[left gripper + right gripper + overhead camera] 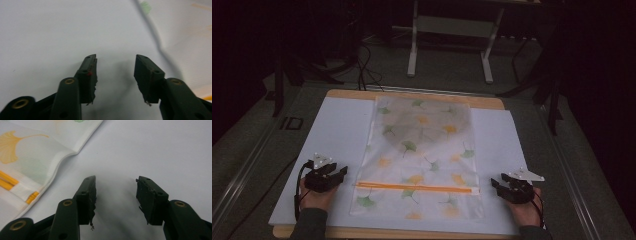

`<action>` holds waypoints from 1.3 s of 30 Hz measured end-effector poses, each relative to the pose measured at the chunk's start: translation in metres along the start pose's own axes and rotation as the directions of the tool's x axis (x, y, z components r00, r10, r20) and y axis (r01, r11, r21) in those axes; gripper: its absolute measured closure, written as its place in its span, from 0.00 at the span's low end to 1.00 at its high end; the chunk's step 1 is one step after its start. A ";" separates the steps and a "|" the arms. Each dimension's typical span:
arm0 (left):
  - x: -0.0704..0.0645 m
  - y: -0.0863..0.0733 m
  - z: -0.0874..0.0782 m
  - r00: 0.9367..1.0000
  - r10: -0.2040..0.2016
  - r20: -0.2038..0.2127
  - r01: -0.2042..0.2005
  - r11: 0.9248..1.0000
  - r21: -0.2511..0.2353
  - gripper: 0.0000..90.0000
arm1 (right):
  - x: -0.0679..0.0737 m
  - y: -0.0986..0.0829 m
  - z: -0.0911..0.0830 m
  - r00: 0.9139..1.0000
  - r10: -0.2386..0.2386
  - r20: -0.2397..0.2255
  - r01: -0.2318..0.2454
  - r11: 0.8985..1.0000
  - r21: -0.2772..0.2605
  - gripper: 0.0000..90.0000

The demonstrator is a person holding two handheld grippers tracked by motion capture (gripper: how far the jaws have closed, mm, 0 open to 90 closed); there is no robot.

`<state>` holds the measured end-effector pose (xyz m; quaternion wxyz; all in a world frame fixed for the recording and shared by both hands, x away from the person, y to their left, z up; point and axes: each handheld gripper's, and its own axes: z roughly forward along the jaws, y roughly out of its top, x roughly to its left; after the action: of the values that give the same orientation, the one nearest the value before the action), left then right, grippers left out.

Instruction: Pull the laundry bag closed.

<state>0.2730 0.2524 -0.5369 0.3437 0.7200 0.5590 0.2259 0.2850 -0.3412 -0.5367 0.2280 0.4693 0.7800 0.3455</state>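
Hands come in from the bottom of the high view, one on each side of a cloth. The left gripper (343, 172) sits low over the white mat (337, 130), just beside the cloth's left edge. Its jaws are spread apart and hold nothing. The right gripper (493, 183) sits the same way on the other side, near the cloth's right edge, jaws apart and empty too.

Between them lies the cloth (422, 150). It is thin and white, with yellow and green leaves on it. It lies flat and long, running away from the person toward the far end of the table. An orange stripe (414, 187) crosses it near the close end. In the right gripper view the cloth's edge (63, 157) looks a little lifted off the mat.

I think this is the start of the job, maybe folding the cloth. Nothing is grabbed yet. Next, each gripper needs to slide in to a near corner, get one jaw under the thin edge, and pinch only the cloth, not the mat.

Past the table are a grey floor and a white stand (412, 55).
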 end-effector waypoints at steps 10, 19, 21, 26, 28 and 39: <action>-0.001 -0.001 -0.005 0.997 0.008 0.083 -0.006 0.999 -0.033 0.65 | 0.003 0.005 -0.004 0.999 -0.009 -0.042 0.009 1.000 0.014 0.60; -0.002 -0.002 -0.011 0.992 0.019 0.127 -0.017 1.000 -0.024 0.66 | 0.015 0.020 -0.007 0.982 -0.071 -0.175 0.070 0.997 -0.016 0.65; -0.003 -0.002 -0.012 0.991 0.017 0.132 -0.014 1.000 -0.021 0.66 | 0.021 0.024 -0.006 0.977 -0.099 -0.190 0.099 0.995 -0.009 0.65; -0.003 -0.002 -0.013 0.989 0.031 0.146 -0.028 0.999 -0.021 0.66 | 0.032 0.038 -0.004 0.961 -0.173 -0.214 0.179 0.984 0.012 0.65; -0.003 -0.002 -0.012 0.989 0.031 0.146 -0.029 0.999 -0.021 0.65 | 0.034 0.041 -0.003 0.958 -0.184 -0.221 0.192 0.981 0.014 0.65; -0.002 -0.001 -0.013 0.988 0.031 0.149 -0.030 1.000 -0.010 0.65 | 0.064 0.083 0.004 0.893 -0.329 -0.307 0.351 0.936 0.019 0.64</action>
<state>0.2624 0.2533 -0.5293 0.3839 0.7420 0.5197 0.1786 0.3063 -0.2566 -0.4783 0.1466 0.2759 0.8876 0.3383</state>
